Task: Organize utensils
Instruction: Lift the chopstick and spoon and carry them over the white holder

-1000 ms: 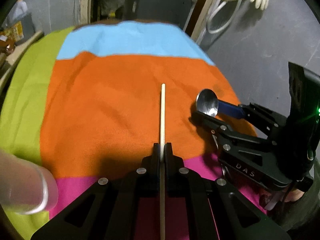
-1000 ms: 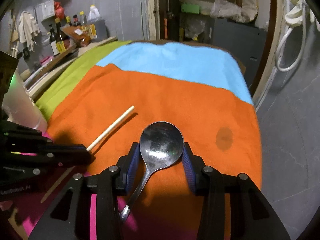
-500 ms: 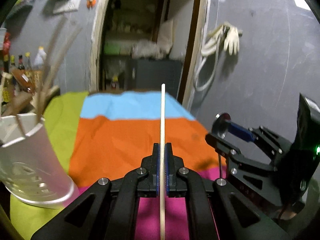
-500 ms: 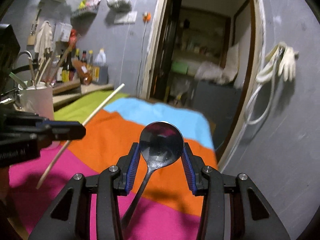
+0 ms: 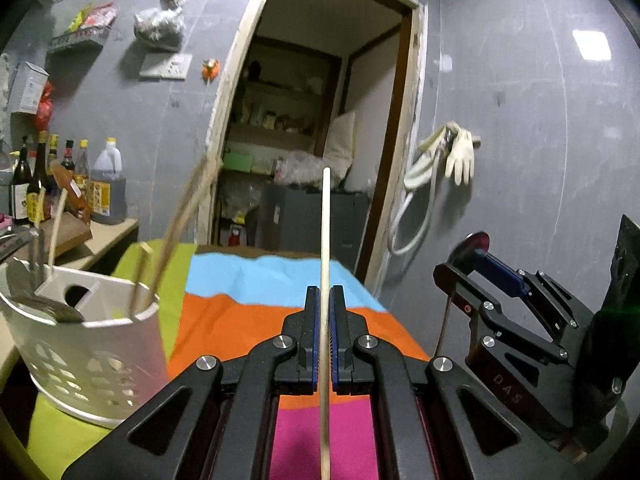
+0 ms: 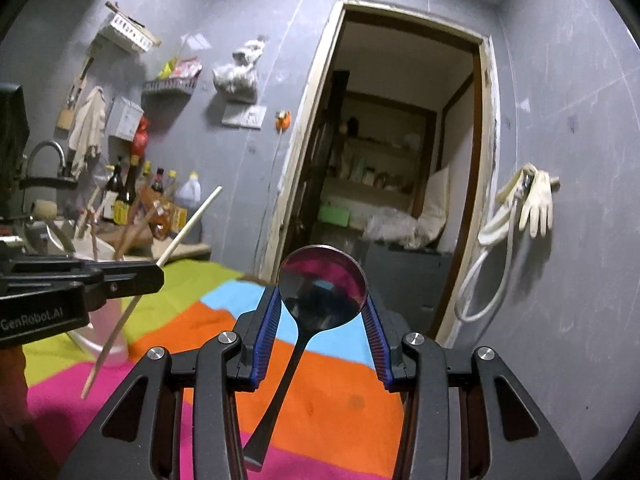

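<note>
A chopstick stands pinched between the pressed-together blue pads of the left gripper, its long axis running straight ahead along the fingers, tip forward and raised above the striped cloth, tail trailing back under the gripper body. To its left and slightly lower sits the white holder, a perforated cup on the cloth's green edge that already has chopsticks leaning in one part and spoons in another, split by an inner wall. The left gripper is the nearer of the two to that cup; judged from here, the stick must swing left and tip downward to enter the chopstick side.

The spoon rides in the right gripper, bowl clamped edge to edge between its blue pads, handle hanging back and down beneath the fingers. It is held off the cloth, farther from the holder, with the left gripper between it and the cup in the right wrist view.

Readable writing: "GenRobot.AI" on the left gripper's side and "DAS" on the right gripper's link. Labels on the bottles lined up on the counter behind are too small to read.
</note>
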Demonstrator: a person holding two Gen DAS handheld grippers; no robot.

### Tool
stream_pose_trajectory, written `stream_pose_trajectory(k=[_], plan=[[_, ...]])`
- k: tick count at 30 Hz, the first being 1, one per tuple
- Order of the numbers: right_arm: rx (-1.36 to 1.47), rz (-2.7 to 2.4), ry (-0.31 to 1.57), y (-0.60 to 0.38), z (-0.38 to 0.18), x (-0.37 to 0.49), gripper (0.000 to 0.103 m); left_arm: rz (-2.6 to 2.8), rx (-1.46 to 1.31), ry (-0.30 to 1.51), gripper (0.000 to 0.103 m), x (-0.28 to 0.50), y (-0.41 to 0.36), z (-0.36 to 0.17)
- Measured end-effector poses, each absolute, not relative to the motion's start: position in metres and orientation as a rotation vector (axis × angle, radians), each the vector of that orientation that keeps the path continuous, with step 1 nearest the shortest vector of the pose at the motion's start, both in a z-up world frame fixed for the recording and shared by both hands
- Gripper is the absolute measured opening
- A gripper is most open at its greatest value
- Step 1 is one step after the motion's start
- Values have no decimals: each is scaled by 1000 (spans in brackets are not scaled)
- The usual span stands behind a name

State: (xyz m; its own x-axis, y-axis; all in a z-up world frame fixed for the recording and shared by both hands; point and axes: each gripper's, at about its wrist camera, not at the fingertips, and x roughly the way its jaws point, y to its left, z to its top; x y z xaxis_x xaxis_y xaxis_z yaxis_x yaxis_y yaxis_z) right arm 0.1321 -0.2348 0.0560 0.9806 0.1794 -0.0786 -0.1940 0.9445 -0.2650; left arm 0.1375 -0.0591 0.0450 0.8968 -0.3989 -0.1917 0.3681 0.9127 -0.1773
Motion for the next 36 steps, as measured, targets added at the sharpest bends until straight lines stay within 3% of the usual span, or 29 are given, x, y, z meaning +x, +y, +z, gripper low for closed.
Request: stream_pose_trajectory(k=[21,36], plan=[[-182,407,-113,-152,138,121,39,-234,-244,32,2,112,79,128],[-141,541,-116,-83,154,151,39,-78,-356,18,2,153,167,115]])
